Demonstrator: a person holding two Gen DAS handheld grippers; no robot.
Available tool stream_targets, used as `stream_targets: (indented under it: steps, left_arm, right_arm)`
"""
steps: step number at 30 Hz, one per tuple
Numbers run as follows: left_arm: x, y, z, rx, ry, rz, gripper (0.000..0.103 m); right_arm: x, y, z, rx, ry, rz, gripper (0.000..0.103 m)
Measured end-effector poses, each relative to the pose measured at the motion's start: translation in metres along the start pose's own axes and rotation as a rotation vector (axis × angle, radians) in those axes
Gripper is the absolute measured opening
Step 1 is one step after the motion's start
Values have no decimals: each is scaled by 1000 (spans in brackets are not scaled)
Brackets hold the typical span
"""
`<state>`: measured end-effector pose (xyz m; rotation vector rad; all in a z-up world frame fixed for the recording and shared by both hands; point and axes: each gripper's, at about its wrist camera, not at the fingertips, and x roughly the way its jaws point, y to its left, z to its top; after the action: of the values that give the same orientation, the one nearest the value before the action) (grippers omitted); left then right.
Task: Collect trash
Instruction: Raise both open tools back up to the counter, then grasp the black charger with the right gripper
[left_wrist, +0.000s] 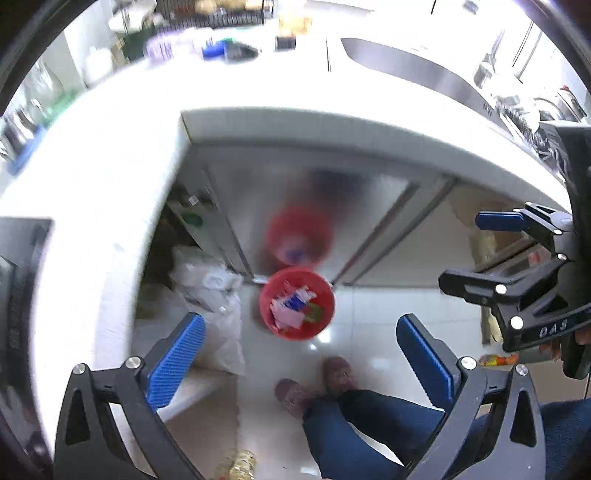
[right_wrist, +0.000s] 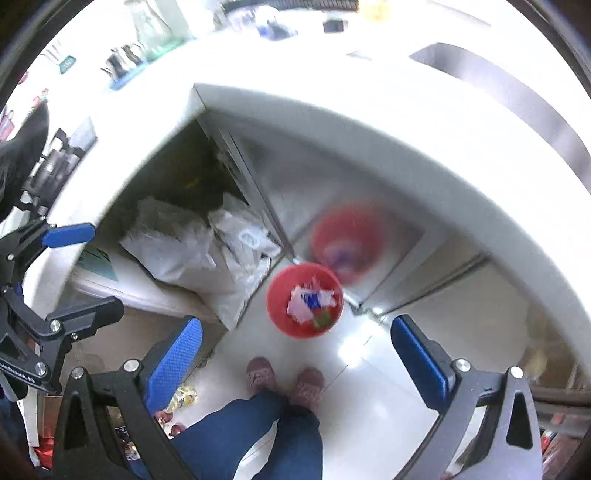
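Left wrist view: left hand-held gripper (left_wrist: 301, 363) spread wide, nothing between the pads, poised high over the floor. Red bin (left_wrist: 297, 303) stands on the tiles against the steel cabinet, likely parked there for easy dropping.

Right wrist view: right hand-held gripper (right_wrist: 295, 363) equally wide, empty. The bin (right_wrist: 304, 300) holds white, blue and green scraps.

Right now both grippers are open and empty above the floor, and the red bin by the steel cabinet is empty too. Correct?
Not quite. The red bin is not empty: the left wrist view shows white, blue and green scraps inside it. The rest holds: the left gripper and right gripper are open with nothing between their pads, and the bin stands by the steel cabinet.
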<state>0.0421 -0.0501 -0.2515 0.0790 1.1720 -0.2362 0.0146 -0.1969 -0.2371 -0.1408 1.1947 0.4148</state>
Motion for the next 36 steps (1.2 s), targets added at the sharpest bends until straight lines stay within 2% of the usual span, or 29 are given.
stream_targets:
  steps: [5,10,15,18,27,31,36]
  left_arm:
    - [-52,-7,23,-3,-83,37,103]
    - [-90,-14,46,24,-163,69,103]
    - [-112,-21,62,51,-212,110,103]
    - [-126,-21,72,53,-236,101,103]
    - [-138,0,120,37,-276,130,103]
    - [-127,18,146,43,-280,151,103]
    - [-105,51,190,47,-261,134,103]
  right_arm:
    - [-50,10,19,-71,-99,-13,102]
    - [-85,5,35,-75,-181,-3,102]
    - [-104,2,50,-74,-226,20,102]
    - [-111,0,58,-71,-258,21,102]
    - [-119,-9,107,-25,-272,44,102]
    - [-116,-11,131,-22,-276,21,102]
    - [-101,-18,171,27,-280,1,102]
